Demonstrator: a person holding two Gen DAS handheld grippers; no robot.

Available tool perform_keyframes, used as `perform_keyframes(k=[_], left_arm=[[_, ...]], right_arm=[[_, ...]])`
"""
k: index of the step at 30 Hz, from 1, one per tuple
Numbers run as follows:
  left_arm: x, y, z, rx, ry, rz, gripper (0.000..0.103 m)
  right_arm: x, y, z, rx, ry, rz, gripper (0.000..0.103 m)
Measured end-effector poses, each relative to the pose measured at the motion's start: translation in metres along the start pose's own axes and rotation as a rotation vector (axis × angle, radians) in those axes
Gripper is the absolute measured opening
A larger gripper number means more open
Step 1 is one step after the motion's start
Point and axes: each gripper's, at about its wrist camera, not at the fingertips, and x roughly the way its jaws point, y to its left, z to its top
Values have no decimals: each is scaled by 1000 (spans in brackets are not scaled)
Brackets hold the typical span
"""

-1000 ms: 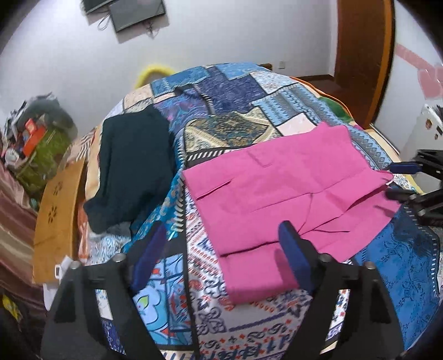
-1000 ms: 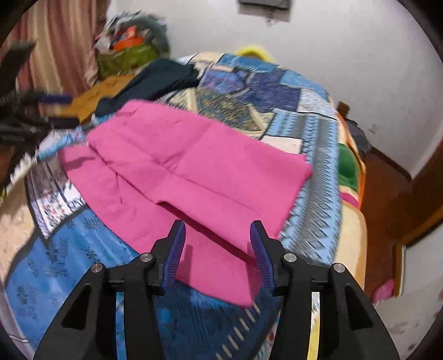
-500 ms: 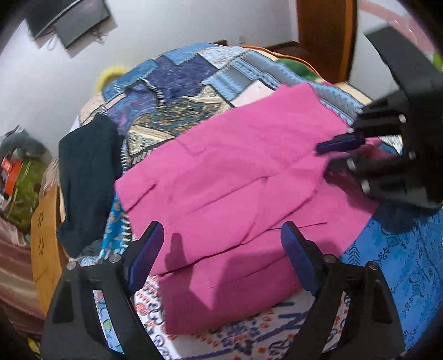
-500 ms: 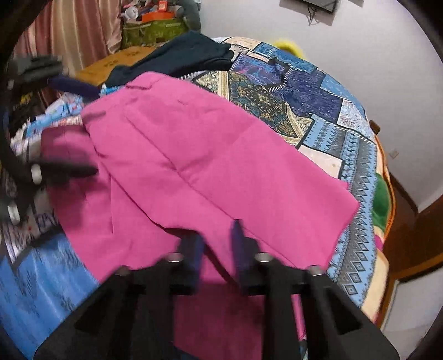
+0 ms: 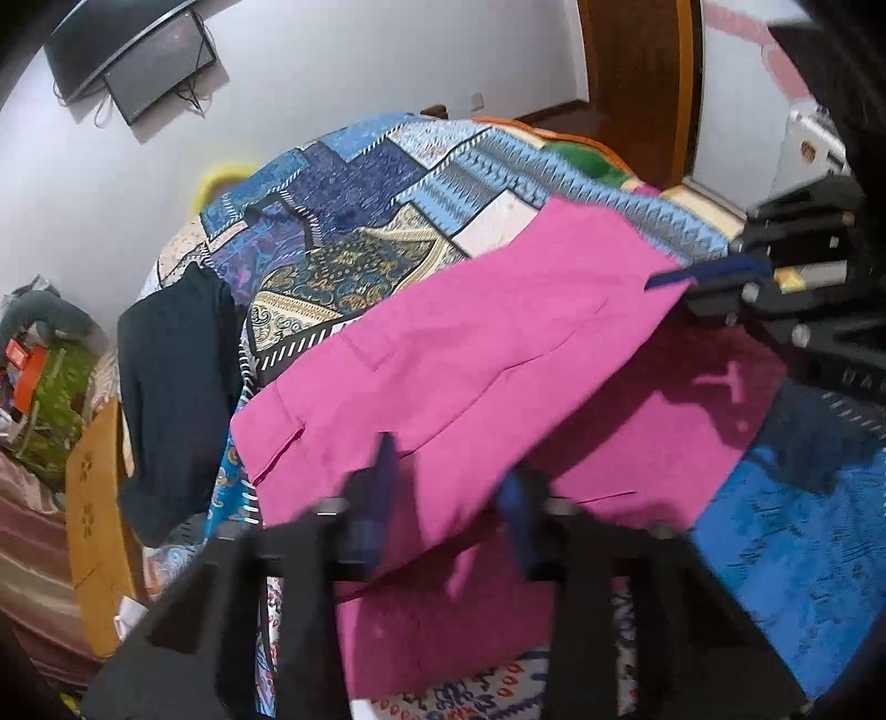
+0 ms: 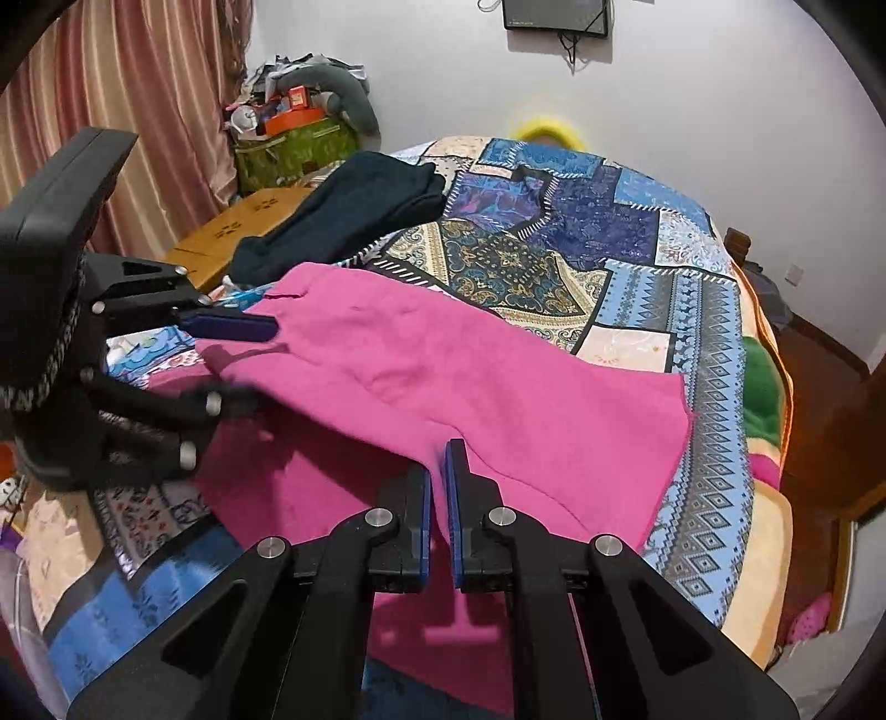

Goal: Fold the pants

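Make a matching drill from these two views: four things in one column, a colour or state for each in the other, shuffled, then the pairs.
Things:
1. pants
2. garment at the bed's far side
3. right tongs
4. wall screen

Colour or state:
A. dark
B. black, wall-mounted
C. pink
D. shut on pink cloth

Pairs: 1-C, 2-A, 3-D, 4-B

matt pink cloth pants (image 6: 470,382) on a printed cloth bedspread (image 6: 637,266); matt black plastic right tool (image 6: 438,493).
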Motion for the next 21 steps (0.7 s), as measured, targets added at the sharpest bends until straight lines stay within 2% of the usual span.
perform_keyframes(k=[1,4,9,15,17,19,20,21], left_arm=[[-4,0,0,-3,-3,-13,13],[-14,-3,0,0,-15,-21,9],[-29,-10,-6,0,-23,-62,9],[-20,-20,-20,-15,41,-103,9],[-18,-19,-25,-36,70,-118,13],[-20,-19,-30,-59,87,-138,29],[-23,-17,-32,-67,83,-139,34],[-26,-17,-33,-74,80,-143,45]], right_arm=[[-1,-1,-1,-2,-1,2,4],[-8,5,-4,-16,-7,-1,4],[-20,9,-11,-14,-21,-6,4],[-14,15,-28,-4,22,-6,6],[-13,13,-35,38,30,20,9],[-13,10,-40,85,47,39,9],[-14,10,-43,99,53,45,9],[-15,8,-45,118,60,54,9]])
